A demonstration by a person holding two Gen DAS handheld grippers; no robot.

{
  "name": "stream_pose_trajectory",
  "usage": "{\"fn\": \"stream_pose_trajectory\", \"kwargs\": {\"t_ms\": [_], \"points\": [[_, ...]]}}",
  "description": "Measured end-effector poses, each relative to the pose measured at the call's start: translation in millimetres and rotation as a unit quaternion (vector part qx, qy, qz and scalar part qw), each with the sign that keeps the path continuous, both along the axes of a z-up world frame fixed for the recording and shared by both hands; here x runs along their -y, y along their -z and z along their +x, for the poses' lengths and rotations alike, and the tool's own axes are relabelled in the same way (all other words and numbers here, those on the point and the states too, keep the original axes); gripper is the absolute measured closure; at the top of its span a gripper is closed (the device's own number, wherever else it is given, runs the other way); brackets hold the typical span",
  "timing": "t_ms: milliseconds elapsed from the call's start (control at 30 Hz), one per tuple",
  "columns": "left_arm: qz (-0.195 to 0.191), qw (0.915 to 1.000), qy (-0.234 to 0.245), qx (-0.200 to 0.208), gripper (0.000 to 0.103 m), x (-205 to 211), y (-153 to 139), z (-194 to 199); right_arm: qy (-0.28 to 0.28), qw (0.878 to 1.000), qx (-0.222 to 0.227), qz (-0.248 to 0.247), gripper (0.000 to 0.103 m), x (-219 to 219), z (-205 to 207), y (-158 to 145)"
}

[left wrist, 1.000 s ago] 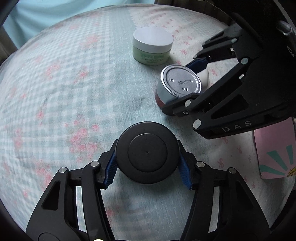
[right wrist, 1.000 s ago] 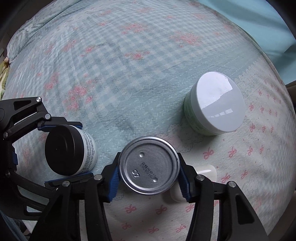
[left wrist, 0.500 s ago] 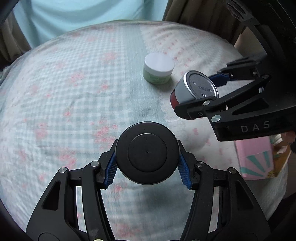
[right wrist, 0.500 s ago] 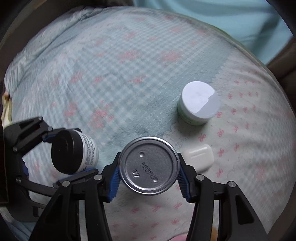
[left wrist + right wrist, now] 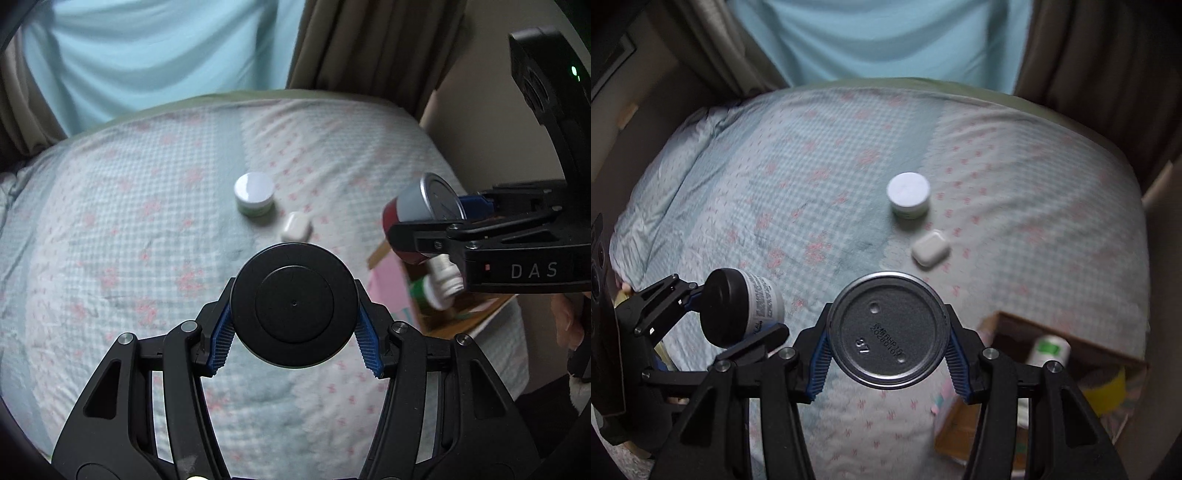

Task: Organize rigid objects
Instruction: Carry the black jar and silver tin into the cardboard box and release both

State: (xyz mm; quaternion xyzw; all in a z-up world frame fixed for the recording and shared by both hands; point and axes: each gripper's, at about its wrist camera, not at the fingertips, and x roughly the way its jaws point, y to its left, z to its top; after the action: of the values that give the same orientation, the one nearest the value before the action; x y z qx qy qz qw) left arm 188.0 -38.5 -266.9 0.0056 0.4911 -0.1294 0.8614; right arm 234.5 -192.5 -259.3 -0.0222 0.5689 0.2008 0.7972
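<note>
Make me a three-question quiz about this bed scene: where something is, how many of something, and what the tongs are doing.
1. Where is the small white case?
A. In the box
B. On the bedspread beside the white-lidded jar
C. In the tongs

2. How many things lie loose on the bedspread?
A. Two
B. Four
C. None

3. The right tongs are:
A. Empty
B. Shut on a tin can
C. Out of view

Answers: 1 B, it lies just by the white-lidded jar. 2 A, only jar and case. 3 B, blue pads press the tin can.
</note>
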Motion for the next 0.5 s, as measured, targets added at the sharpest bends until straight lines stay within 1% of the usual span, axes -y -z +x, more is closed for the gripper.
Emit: {"fn": "stream_pose_trajectory", "kwargs": {"t_ms": [100, 233, 300, 500], "points": [[-0.005, 0.9999, 0.015, 0.006, 0.050, 29, -16, -7, 0.035, 0.999, 0.000, 0.003, 0.053, 43, -16, -12], [-0.018, 0.9992, 0.034, 0.010, 0.050, 70, -28, -12, 0.078, 0.997, -0.001, -0.003, 0.053, 104, -35, -21], [-0.025, 0.9987, 0.044, 0.009, 0.050, 92, -31, -14, 0.100, 0.995, -0.003, -0.009, 0.053, 136, -44, -22], [-0.030, 0.9968, 0.074, 0.003, 0.050, 151, -30, -13, 0.143, 0.989, -0.006, -0.024, 0.053, 202, -68, -19]]}}
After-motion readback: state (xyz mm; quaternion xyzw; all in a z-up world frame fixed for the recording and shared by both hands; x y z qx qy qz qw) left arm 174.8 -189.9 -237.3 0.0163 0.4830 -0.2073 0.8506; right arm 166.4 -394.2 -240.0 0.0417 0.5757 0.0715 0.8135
